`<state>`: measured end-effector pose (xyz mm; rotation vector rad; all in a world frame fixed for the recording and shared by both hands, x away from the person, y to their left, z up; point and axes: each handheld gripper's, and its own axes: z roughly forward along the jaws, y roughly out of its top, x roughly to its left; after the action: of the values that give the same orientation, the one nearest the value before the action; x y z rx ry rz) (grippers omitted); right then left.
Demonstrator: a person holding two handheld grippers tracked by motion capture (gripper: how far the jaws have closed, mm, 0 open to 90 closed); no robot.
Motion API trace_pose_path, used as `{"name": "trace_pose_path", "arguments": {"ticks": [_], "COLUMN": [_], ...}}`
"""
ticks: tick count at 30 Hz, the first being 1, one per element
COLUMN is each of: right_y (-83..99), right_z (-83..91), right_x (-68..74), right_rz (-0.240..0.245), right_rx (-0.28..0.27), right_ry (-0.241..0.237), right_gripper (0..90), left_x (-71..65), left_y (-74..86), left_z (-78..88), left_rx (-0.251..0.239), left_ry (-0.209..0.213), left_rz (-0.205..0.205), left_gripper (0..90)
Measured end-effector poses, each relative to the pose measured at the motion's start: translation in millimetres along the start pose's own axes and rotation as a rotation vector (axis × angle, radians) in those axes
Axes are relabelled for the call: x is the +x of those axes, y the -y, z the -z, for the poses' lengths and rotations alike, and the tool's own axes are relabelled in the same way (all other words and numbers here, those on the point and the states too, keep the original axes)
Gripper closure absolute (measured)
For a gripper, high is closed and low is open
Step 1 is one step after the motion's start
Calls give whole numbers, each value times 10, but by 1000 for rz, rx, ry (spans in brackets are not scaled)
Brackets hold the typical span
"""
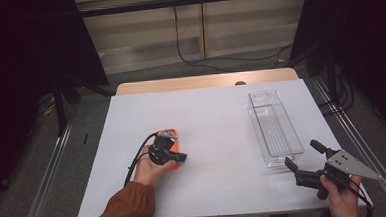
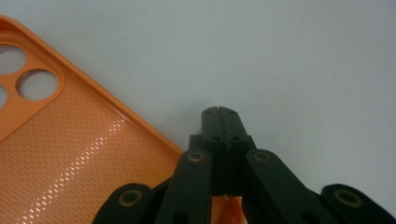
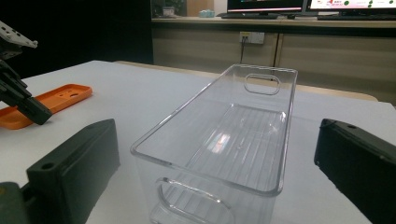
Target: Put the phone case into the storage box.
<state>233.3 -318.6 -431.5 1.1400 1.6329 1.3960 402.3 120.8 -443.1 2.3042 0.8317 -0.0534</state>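
Lying flat on the white worktop (image 1: pixel 217 122), inside face up, an orange phone case (image 2: pixel 70 154) sits left of centre, its round camera holes plain in the left claw view. The left claw (image 1: pixel 181 158) rests at the case's near right edge, its jaws pressed together with nothing between them; in the left claw view their tips (image 2: pixel 218 112) point onto bare worktop just beside the case's rim. A hand (image 1: pixel 152 171) in a rust-brown sleeve (image 1: pixel 126 209) grips this claw, and a black cable (image 1: pixel 138 154) loops from it. Well apart to the right stands a clear plastic bin (image 1: pixel 274 129), long and narrow, with a cut-out handle at each end and a ribbed floor. The right claw (image 1: pixel 304 159) hovers at the bin's near end, its jaws spread wide and holding nothing; in the right claw view they stand either side of the bin (image 3: pixel 224 140), with the case (image 3: pixel 46 105) farther off. A grey three-cornered plate (image 1: pixel 351 164) tops it.
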Motion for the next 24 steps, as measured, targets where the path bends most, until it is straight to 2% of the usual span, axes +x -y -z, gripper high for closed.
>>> {"name": "trace_pose_path", "arguments": {"ticks": [24], "right_y": [0], "right_z": [-2], "right_x": [5], "right_rz": [1], "right_rx": [1], "right_ry": [-3], "right_gripper": [0], "left_x": [33], "left_y": [144], "left_z": [135], "left_rx": [8], "left_ry": [5], "left_rz": [6], "left_gripper": [900]}}
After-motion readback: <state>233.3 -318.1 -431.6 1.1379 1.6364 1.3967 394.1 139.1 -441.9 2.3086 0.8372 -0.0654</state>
